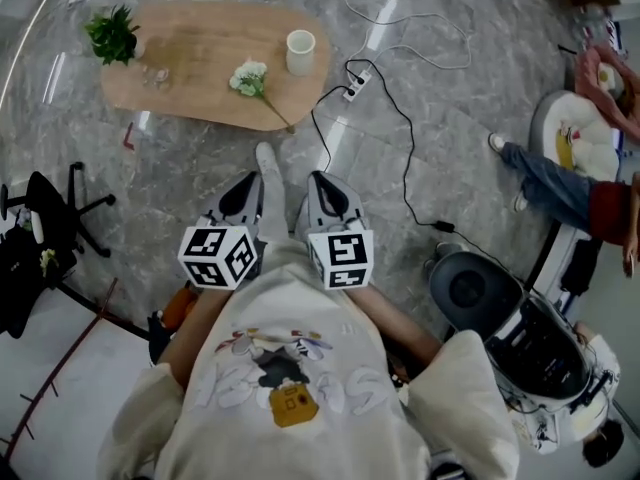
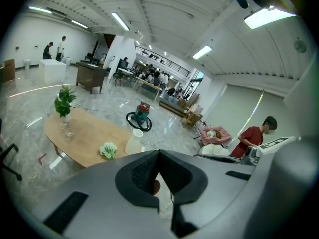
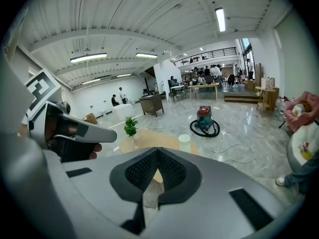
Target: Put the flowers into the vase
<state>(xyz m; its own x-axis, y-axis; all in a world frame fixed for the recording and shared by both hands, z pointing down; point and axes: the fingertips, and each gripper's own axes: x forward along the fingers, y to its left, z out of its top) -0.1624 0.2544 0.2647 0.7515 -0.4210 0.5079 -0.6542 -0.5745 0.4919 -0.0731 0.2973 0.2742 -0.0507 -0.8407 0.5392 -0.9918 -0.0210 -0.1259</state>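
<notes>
A bunch of white flowers [image 1: 250, 78] with a long stem lies on the low wooden table [image 1: 200, 48], beside a white cylindrical vase [image 1: 300, 51]. In the left gripper view the flowers [image 2: 108, 150] and the vase [image 2: 134, 141] sit well ahead of the jaws. The right gripper view shows the vase [image 3: 184, 143] on the table [image 3: 149, 139]. My left gripper [image 1: 252, 180] and right gripper [image 1: 320, 178] are held side by side near my chest, far short of the table. Both the left gripper [image 2: 159, 156] and the right gripper [image 3: 158, 153] are shut with nothing between the pads.
A potted green plant [image 1: 113, 34] stands at the table's left end. A power strip with black cable [image 1: 352, 88] lies on the floor right of the table. An office chair [image 1: 50, 218] is at the left, a round grey machine [image 1: 480, 288] and a seated person's leg [image 1: 550, 183] at the right.
</notes>
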